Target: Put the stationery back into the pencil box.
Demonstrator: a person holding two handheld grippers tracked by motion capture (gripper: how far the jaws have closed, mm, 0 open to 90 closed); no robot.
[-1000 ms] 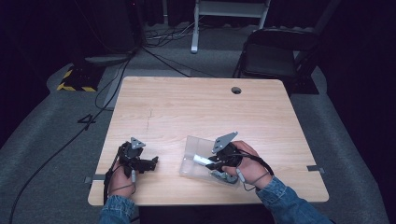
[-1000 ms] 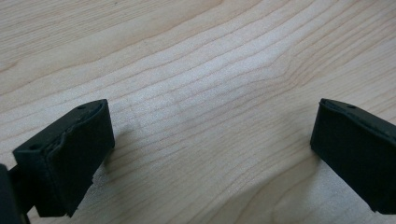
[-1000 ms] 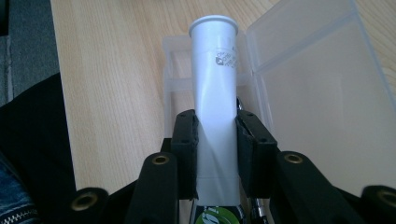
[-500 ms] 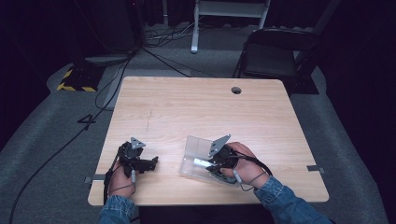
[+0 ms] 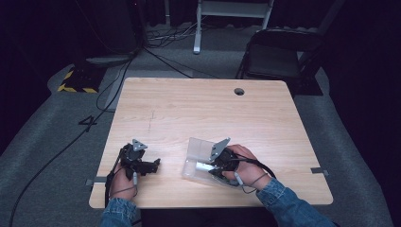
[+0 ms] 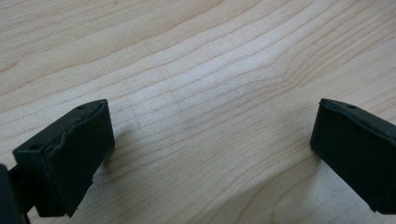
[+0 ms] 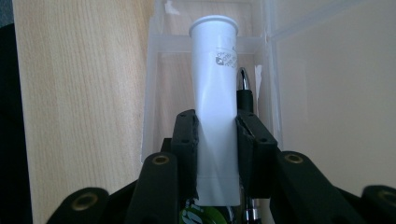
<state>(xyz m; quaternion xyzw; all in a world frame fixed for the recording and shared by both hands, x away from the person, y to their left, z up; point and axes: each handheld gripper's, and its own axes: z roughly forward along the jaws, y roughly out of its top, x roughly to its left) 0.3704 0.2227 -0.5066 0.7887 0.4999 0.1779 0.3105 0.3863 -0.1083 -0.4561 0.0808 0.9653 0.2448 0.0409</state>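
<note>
While the left gripper [image 5: 155,163] rests low on the wooden table [image 5: 198,109] near its front edge, its jaws stand wide apart with only bare wood grain between them. To its right, well apart across open tabletop, lies a clear plastic box [image 5: 198,147], and nothing stands between the two. The right gripper [image 5: 204,166] reaches into that box, its jaws narrowed onto a white tube [image 7: 215,107] and pressing its lower half from both sides. The tube's capped end points away from the gripper toward the box's far wall. Just beside the tube, against one jaw, a pen [image 7: 243,93] with a silver clip lies in the same compartment. Compared with a second ago, the left gripper is unchanged; the right hand [image 5: 246,163] has barely shifted, grip the same.
</note>
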